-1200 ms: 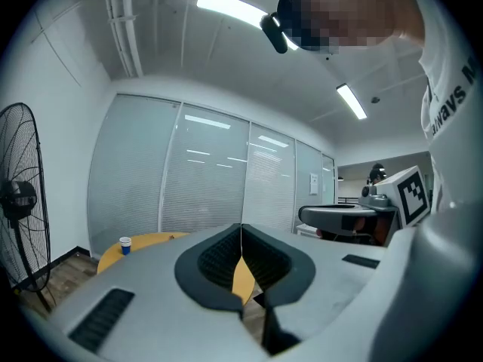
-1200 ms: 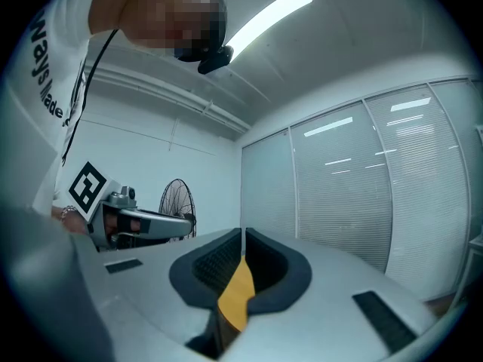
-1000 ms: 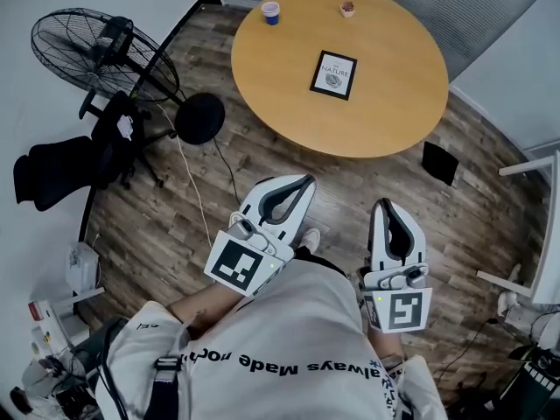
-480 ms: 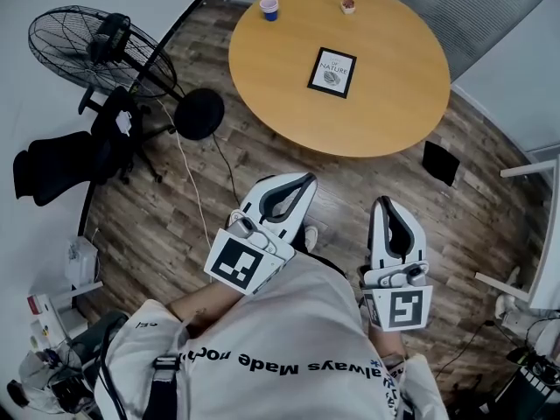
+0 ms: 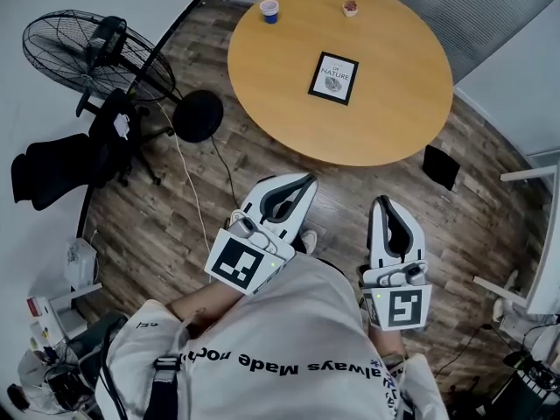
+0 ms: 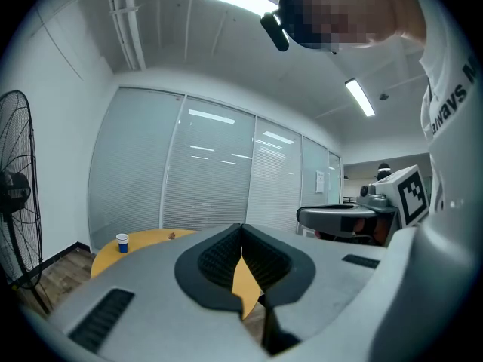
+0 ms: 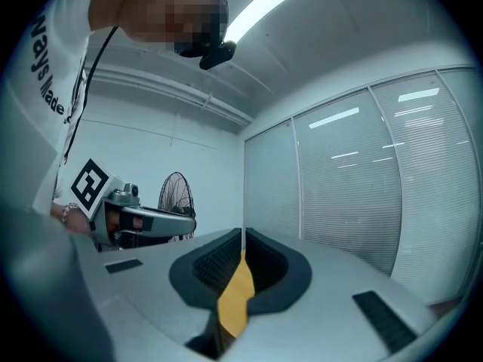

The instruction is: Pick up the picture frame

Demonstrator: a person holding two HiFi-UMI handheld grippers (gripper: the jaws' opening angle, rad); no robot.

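Your left tool (image 5: 306, 180) and right tool (image 5: 382, 202) are both closed, empty, well apart from the picture frame (image 5: 333, 78) flat on the table (image 5: 402, 116).

Our right gripper (image 7: 242, 234) fills the lower half of the view, its two dark ribbed jaws pressed together with nothing between them. Below where they meet, a wedge of yellow table (image 7: 232, 304) shows through the gap. At the left we see the left gripper (image 7: 187, 222) with its marker cube (image 7: 90, 184), and a standing fan (image 7: 175, 194) behind it. On the right run glass walls (image 7: 362, 187) with blinds, under a strip light (image 7: 260, 6).
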